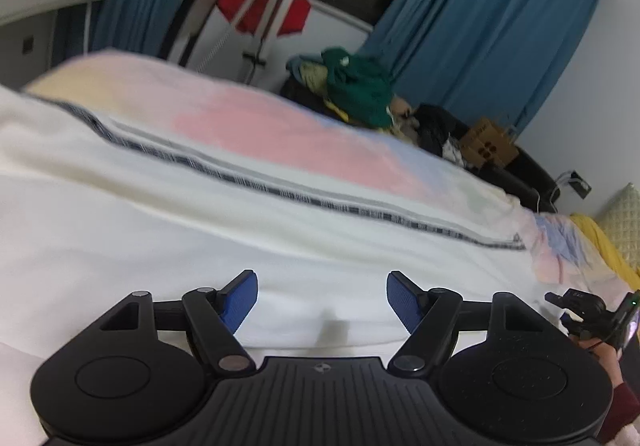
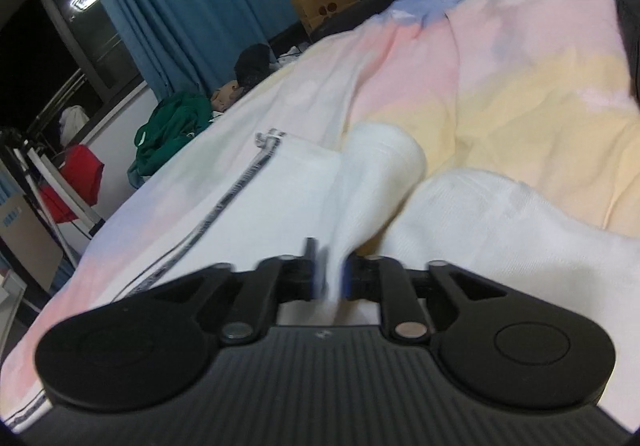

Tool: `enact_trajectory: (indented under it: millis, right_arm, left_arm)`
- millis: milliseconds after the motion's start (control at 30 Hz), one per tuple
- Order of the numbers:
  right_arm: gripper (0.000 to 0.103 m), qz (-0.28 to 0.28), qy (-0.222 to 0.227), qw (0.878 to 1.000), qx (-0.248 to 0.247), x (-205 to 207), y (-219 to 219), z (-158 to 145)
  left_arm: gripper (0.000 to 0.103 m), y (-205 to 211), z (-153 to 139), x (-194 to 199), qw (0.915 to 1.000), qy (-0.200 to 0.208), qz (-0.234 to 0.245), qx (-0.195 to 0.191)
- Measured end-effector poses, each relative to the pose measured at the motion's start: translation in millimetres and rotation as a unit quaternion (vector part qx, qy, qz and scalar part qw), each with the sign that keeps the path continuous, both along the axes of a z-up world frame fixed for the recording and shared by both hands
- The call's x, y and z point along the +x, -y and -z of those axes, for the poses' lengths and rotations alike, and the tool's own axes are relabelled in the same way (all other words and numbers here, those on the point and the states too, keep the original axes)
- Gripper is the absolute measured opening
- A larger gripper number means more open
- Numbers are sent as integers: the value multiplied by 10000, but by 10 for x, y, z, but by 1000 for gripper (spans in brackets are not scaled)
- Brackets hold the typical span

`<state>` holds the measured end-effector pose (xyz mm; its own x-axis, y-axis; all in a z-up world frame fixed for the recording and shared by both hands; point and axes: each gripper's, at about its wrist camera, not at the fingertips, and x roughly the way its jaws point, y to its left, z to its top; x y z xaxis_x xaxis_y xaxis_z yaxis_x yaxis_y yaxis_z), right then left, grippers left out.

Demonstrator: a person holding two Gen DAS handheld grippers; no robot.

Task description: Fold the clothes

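Where cloth (image 2: 376, 182) meets right claw (image 2: 331, 278), blur

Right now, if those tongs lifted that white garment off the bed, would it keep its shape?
Probably not. The white garment already sags and rolls into soft folds on the bed, so it would likely droop. It looks thin, so probably light. The right tongs show cloth between them.

Both grippers are showing matte black bodies: a ribbed central plate with a small round marking, two round housings with raised discs, and linked arms pinned by silver screws. The left gripper (image 1: 322, 300) is carrying blue textured pads (image 1: 240, 300). At the lower right, a maroon sleeve (image 1: 618, 412) is showing.
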<state>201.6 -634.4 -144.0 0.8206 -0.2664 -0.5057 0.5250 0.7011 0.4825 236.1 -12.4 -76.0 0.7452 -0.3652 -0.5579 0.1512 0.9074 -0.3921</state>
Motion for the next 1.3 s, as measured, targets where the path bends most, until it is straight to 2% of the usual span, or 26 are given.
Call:
enact_trajectory:
  millis: [33, 67, 100, 167, 233, 267, 367, 500, 567, 700, 767, 867, 1033, 1300]
  right_arm:
    - [58, -39, -1, 10000, -58, -32, -75, -81]
    - [64, -77, -18, 9998, -154, -56, -180, -152]
    - [68, -121, -28, 9995, -280, -94, -281, -235]
    - [68, -359, 143, 9979, -518, -230, -521, -455]
    - [79, -673, 447, 9944, -688, -395, -776, -727]
    - [79, -783, 591, 9926, -712, -498, -912, -862]
    - [79, -1248, 867, 9855, -750, -774, -1319, -1251]
    - [79, -2058, 807, 9665, -1303, -1072, -1930, -1586]
    - [79, -2402, 747, 9555, -1541, -1235, -2203, -1634]
    - [79, -2796, 731, 9453, -1515, -1508, -2526, -1498]
    - [79, -2780, 567, 9468, -1520, -1601, -2623, -1377]
    - [79, -2777, 357, 9440, -1748, -1642, -2711, -1273]
    - [79, -2582, 397, 9507, -1668, -1547, -2620, -1209]
    - [79, -2437, 287, 9565, -1580, -1483, -2536, -1114]
  left_arm:
    - [76, -28, -66, -46, 10000, 26, -14, 27]
    - [78, -50, -131, -94, 10000, 47, -13, 80]
    - [80, -67, -193, -145, 9999, 70, -1, 148]
    - [87, -76, -312, -265, 9992, 154, 82, 356]
    - [95, -85, -417, -429, 9977, 314, 173, 581]
    - [102, -85, -461, -517, 9965, 418, 197, 703]
    - [103, -82, -581, -779, 9923, 701, 199, 1004]
    - [103, -168, -655, -1088, 9923, 719, 162, 994]
    - [103, -238, -651, -1231, 9930, 669, 149, 959]
    - [103, -386, -596, -1495, 9931, 499, -44, 1056]
    - [103, -455, -571, -1617, 9926, 471, -135, 1109]
    - [103, -545, -539, -1731, 9943, 398, -174, 977]
    - [103, -617, -500, -1667, 9959, 322, -291, 797]
    - [103, -655, -395, -1553, 9934, 38, -473, 1041]
